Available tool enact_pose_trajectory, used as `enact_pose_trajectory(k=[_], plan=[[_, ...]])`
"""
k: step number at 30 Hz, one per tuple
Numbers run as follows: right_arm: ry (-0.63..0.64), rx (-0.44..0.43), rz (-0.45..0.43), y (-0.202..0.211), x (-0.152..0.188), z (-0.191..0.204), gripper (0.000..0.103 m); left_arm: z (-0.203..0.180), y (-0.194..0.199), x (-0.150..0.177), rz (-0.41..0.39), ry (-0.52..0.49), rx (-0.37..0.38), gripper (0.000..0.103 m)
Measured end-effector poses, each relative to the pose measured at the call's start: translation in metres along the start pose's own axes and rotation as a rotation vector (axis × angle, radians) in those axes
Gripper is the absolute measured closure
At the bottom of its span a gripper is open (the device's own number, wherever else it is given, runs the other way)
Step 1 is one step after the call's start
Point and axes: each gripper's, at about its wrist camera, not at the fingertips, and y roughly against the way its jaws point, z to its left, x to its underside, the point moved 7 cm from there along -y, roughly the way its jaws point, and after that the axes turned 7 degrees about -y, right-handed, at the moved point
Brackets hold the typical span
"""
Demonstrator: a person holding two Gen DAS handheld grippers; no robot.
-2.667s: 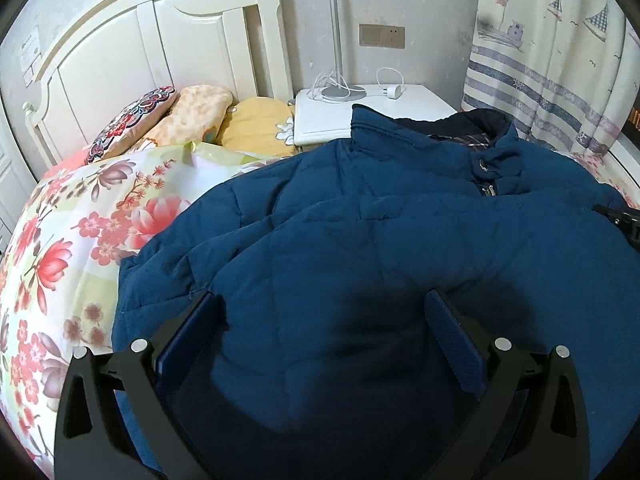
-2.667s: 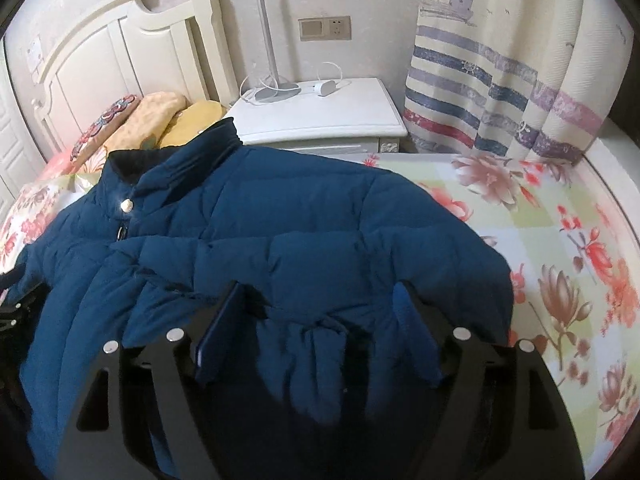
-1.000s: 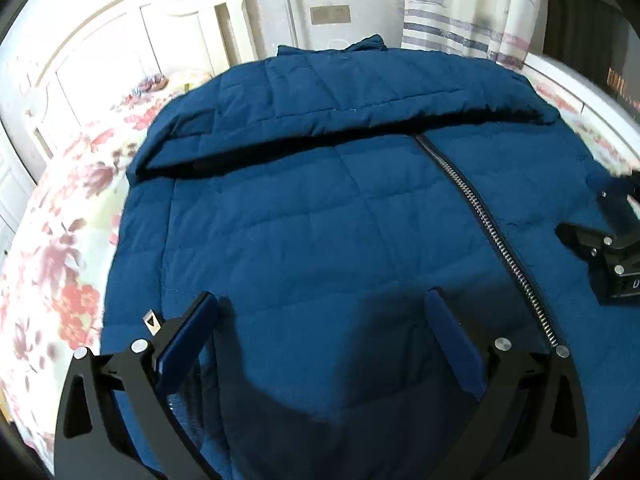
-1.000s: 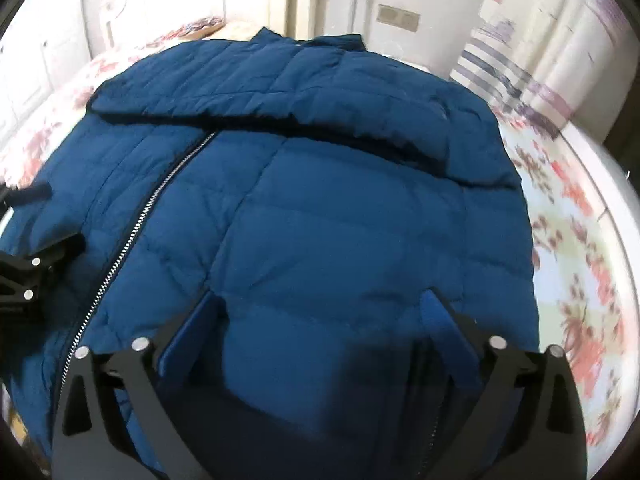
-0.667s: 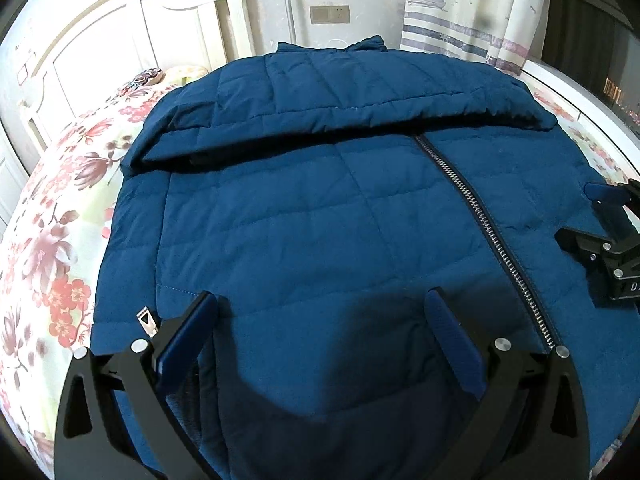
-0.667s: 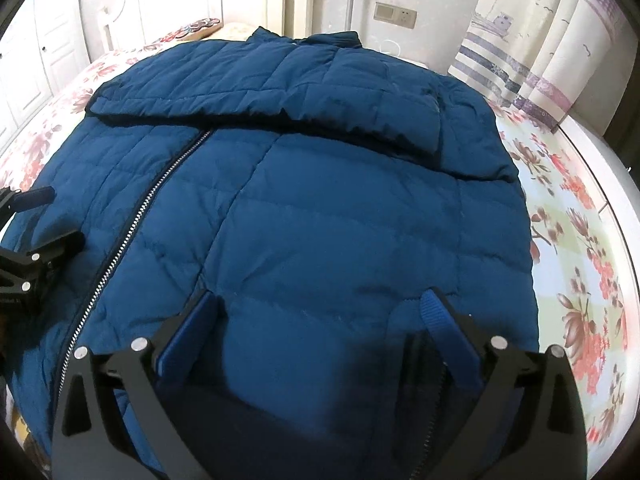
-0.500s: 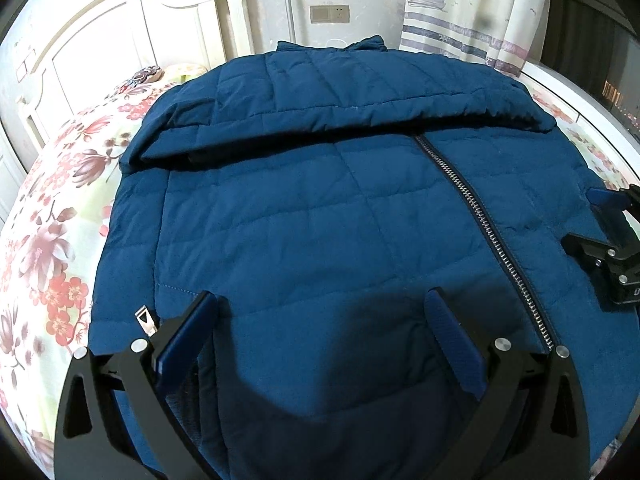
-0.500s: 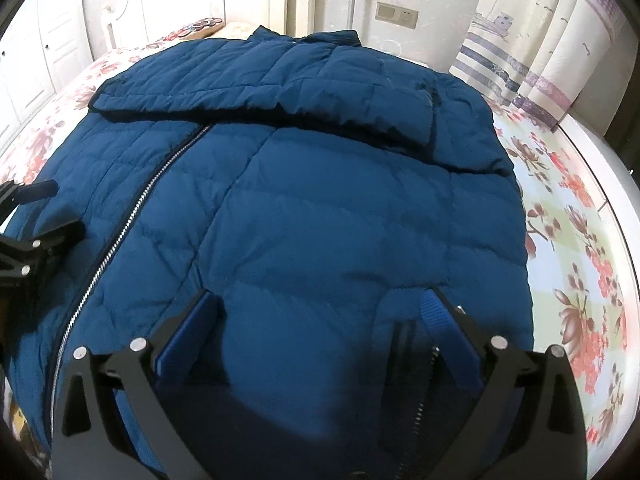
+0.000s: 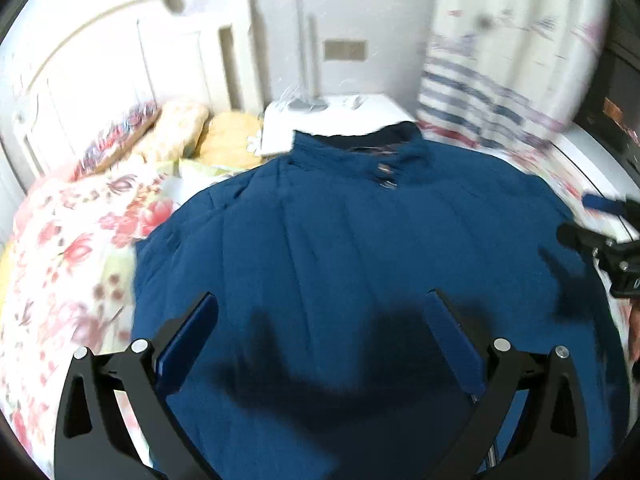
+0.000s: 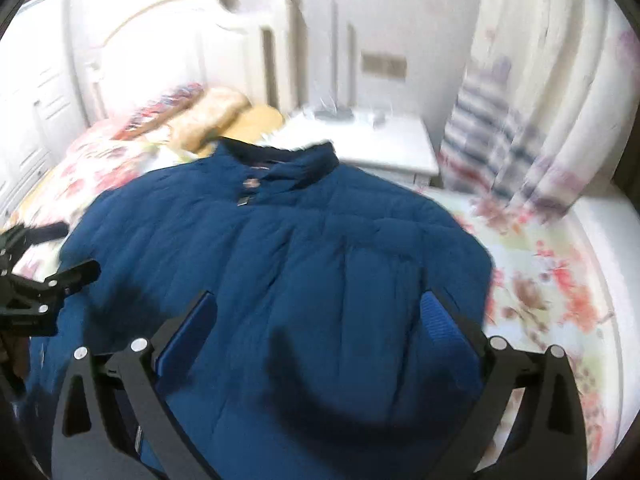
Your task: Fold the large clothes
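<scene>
At the far left we see a white headboard (image 9: 120, 60) rising behind a bed covered in a floral bedspread (image 9: 60, 248), with three cushions (image 9: 176, 132) lined up against it, one patterned red, one pale orange, one yellow. Moving right, a white nightstand (image 9: 348, 108) stands beside the bed, a thin lamp pole rising from its top, with a wall switch plate (image 9: 345, 50) behind it. Our blue padded jacket (image 9: 360, 248) lies spread across the bedspread, collar toward the nightstand, covering most of the mattress. Our left gripper (image 9: 324, 328) hovers over the jacket's near part with its fingers spread wide and nothing between them; our right gripper (image 10: 320, 328) hangs likewise over the jacket's right half, released and empty. Farthest right hangs a pale curtain (image 10: 520, 112) with blue and red stripes. Both views are blurred.
</scene>
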Motion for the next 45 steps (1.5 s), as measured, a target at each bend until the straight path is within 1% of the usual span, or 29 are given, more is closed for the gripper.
enact_pose_trajectory(k=[1, 2, 3, 4, 6, 8, 10, 12, 14, 15, 17, 18, 21, 22, 23, 24, 26, 27, 28, 29, 31, 33, 35, 36, 37, 38, 39, 42, 45], plan=[[-0.030, 0.036, 0.035, -0.023, -0.006, -0.010, 0.002, 0.009, -0.018, -0.003, 0.039, 0.030, -0.011, 0.004], [-0.045, 0.065, 0.070, -0.039, -0.005, -0.017, 0.002, 0.019, -0.038, 0.000, 0.092, 0.056, -0.015, 0.004], [-0.055, 0.088, 0.112, -0.057, 0.000, -0.025, 0.002, 0.025, -0.052, 0.004, 0.121, 0.067, -0.008, 0.004], [-0.080, 0.028, 0.141, -0.071, 0.007, -0.029, 0.002, 0.027, -0.061, 0.006, 0.117, 0.069, 0.011, 0.004], [-0.140, -0.061, 0.118, -0.078, 0.013, -0.034, 0.002, 0.026, -0.060, 0.007, 0.075, 0.035, 0.006, 0.004], [-0.162, -0.081, 0.115, -0.073, 0.016, -0.038, 0.002, 0.025, -0.053, 0.010, 0.084, 0.012, 0.004, 0.004], [-0.188, -0.053, 0.115, -0.052, 0.020, -0.040, 0.002, 0.029, -0.032, 0.019, 0.068, 0.056, 0.017, 0.004], [-0.169, -0.075, 0.080, -0.020, 0.029, -0.033, 0.002, 0.031, 0.005, 0.036, 0.009, 0.095, 0.062, 0.004], [-0.101, -0.100, 0.050, 0.014, 0.048, -0.022, 0.002, 0.030, 0.038, 0.060, -0.028, 0.082, 0.080, 0.004], [-0.055, -0.104, 0.057, 0.028, 0.064, -0.015, 0.002, 0.026, 0.055, 0.081, -0.028, 0.057, 0.078, 0.004], [0.056, -0.101, 0.109, 0.046, 0.102, -0.001, 0.002, 0.021, 0.069, 0.112, -0.005, 0.013, 0.071, 0.004], [0.106, -0.091, 0.135, 0.051, 0.123, 0.002, 0.002, 0.021, 0.074, 0.135, 0.022, -0.007, 0.058, 0.004], [0.152, -0.048, 0.234, 0.040, 0.170, 0.002, 0.002, 0.024, 0.069, 0.179, 0.114, -0.027, 0.026, 0.004], [0.152, -0.047, 0.211, 0.041, 0.175, -0.001, 0.002, 0.027, 0.064, 0.192, 0.141, -0.021, 0.020, 0.004], [0.146, -0.044, 0.199, 0.044, 0.179, -0.001, 0.002, 0.027, 0.064, 0.195, 0.123, -0.013, 0.027, 0.004], [0.135, -0.031, 0.206, 0.047, 0.181, -0.004, 0.002, 0.032, 0.071, 0.201, 0.115, -0.001, 0.013, 0.004], [0.107, 0.067, 0.192, 0.064, 0.184, -0.012, 0.002, 0.036, 0.084, 0.207, 0.128, 0.021, -0.039, 0.004], [0.105, 0.096, 0.170, 0.076, 0.185, -0.012, 0.002, 0.035, 0.099, 0.210, 0.109, 0.029, -0.067, 0.004], [0.115, 0.072, 0.129, 0.095, 0.187, -0.004, 0.002, 0.027, 0.117, 0.212, 0.065, 0.022, -0.061, 0.004], [0.128, 0.017, 0.091, 0.112, 0.191, 0.008, 0.002, 0.020, 0.128, 0.212, 0.037, 0.014, -0.048, 0.004], [0.168, -0.067, 0.050, 0.135, 0.206, 0.034, 0.002, -0.015, 0.150, 0.221, -0.011, -0.038, 0.004, 0.004], [0.236, -0.093, 0.066, 0.141, 0.230, 0.059, 0.002, -0.050, 0.154, 0.233, -0.006, -0.124, 0.030, 0.004], [0.313, -0.090, 0.094, 0.132, 0.255, 0.075, 0.002, -0.072, 0.143, 0.250, 0.036, -0.184, 0.012, 0.004], [0.337, -0.066, 0.109, 0.126, 0.266, 0.075, 0.002, -0.072, 0.140, 0.258, 0.043, -0.180, 0.003, 0.004], [0.328, -0.061, 0.101, 0.124, 0.271, 0.073, 0.002, -0.068, 0.141, 0.261, 0.026, -0.162, 0.013, 0.004], [0.275, -0.095, 0.090, 0.129, 0.275, 0.062, 0.002, -0.063, 0.143, 0.264, 0.013, -0.140, 0.027, 0.004], [0.245, -0.097, 0.091, 0.133, 0.278, 0.052, 0.002, -0.055, 0.148, 0.269, 0.012, -0.122, 0.032, 0.004], [0.203, -0.029, 0.068, 0.153, 0.290, 0.015, 0.002, -0.031, 0.165, 0.288, 0.021, -0.080, -0.031, 0.004], [0.155, 0.000, 0.028, 0.182, 0.309, -0.021, 0.002, -0.002, 0.186, 0.311, 0.011, 0.002, -0.050, 0.004]])
